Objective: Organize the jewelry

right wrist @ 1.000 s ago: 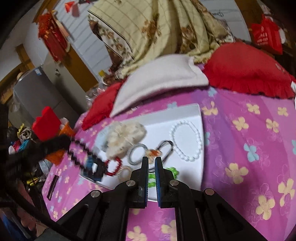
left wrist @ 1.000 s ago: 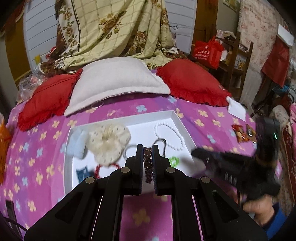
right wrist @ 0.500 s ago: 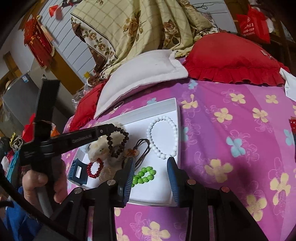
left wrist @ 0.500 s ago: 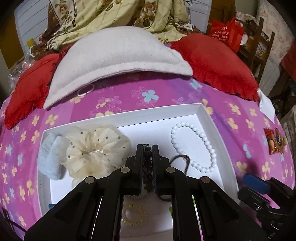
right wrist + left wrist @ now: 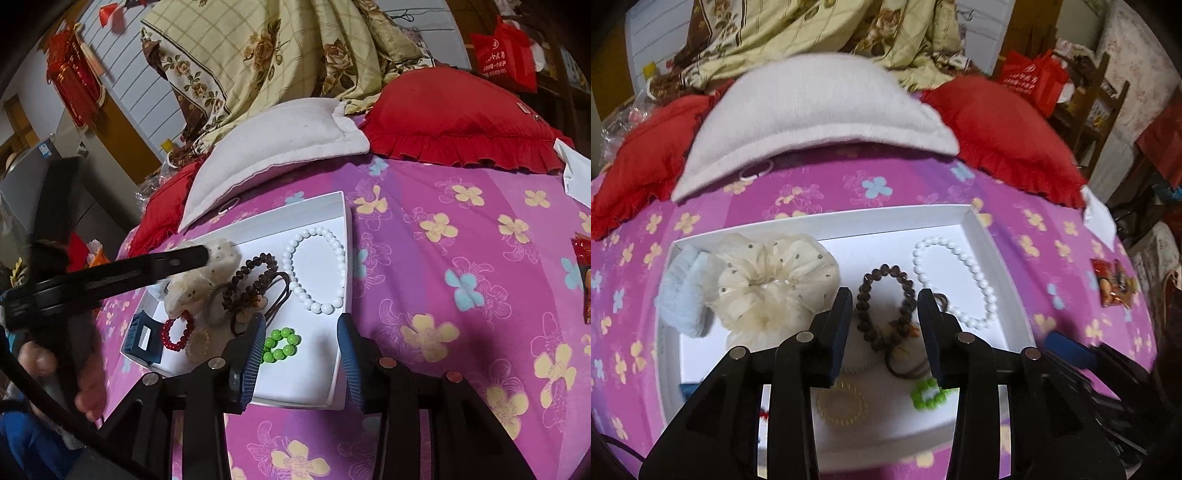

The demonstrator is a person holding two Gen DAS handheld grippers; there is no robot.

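A white tray lies on the pink flowered bedspread. In it are a brown bead bracelet, a white pearl bracelet, a cream scrunchie, a green bead ring, a yellow coil tie and dark hair ties. My left gripper is open, its jaws either side of the brown bracelet, which lies loose in the tray. My right gripper is open above the tray's near end, by the green bead ring. The right view also shows the brown bracelet, pearl bracelet, a red bead bracelet and a blue clip.
A grey-white pillow and two red cushions lie behind the tray. A white hair ring lies on the bedspread by the pillow. Snack packets lie at the right. A quilt is heaped at the back.
My left gripper has opened and let go of the brown bead bracelet, which now lies in the tray. My right gripper opened half a second ago and has stayed open.
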